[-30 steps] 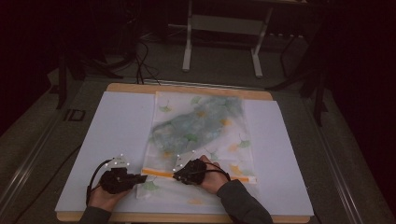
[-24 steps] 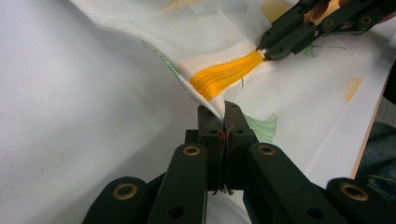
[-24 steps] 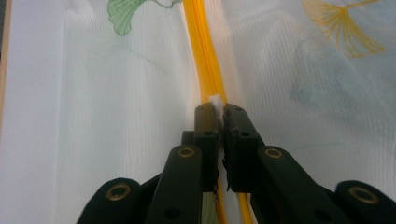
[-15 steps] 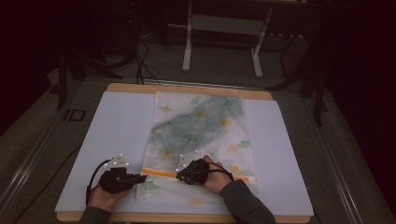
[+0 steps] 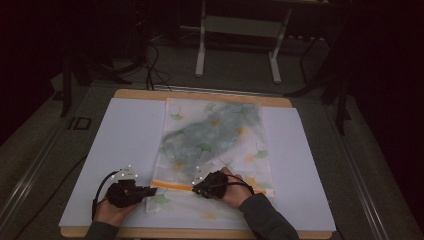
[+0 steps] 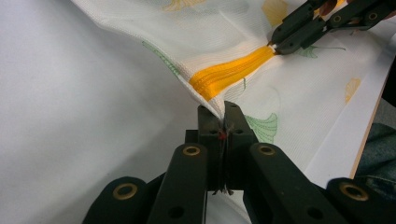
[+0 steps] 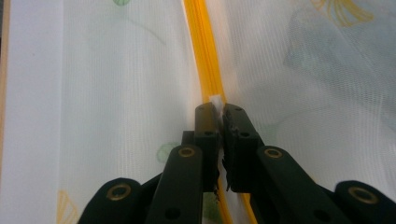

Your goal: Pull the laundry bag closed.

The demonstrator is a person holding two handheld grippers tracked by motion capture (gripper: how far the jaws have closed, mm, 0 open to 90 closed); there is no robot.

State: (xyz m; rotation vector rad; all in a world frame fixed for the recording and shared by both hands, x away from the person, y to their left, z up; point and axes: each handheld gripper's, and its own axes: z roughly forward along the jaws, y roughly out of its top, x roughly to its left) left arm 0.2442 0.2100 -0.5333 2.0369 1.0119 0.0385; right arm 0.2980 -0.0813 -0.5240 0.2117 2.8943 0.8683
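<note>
A white mesh bag (image 5: 215, 140) printed with green and orange leaves lies flat on the white table top (image 5: 125, 135). An orange zipper (image 5: 172, 185) runs across its near end. My left gripper (image 5: 152, 190) (image 6: 219, 112) is shut on the bag's fabric at the zipper's left end (image 6: 229, 74), lifting that corner slightly. My right gripper (image 5: 195, 189) (image 7: 218, 108) is shut on the small white zipper pull (image 7: 216, 100) along the orange zipper (image 7: 201, 46). The right gripper (image 6: 275, 46) also appears in the left gripper view, pinching the zipper farther along.
The white sheet covers a wooden board (image 5: 200, 95) whose edge shows at the back and front. Beyond it on the dark floor stand a metal stand's legs (image 5: 237, 55) and cables (image 5: 150, 60). Bare white surface lies left and right of the bag.
</note>
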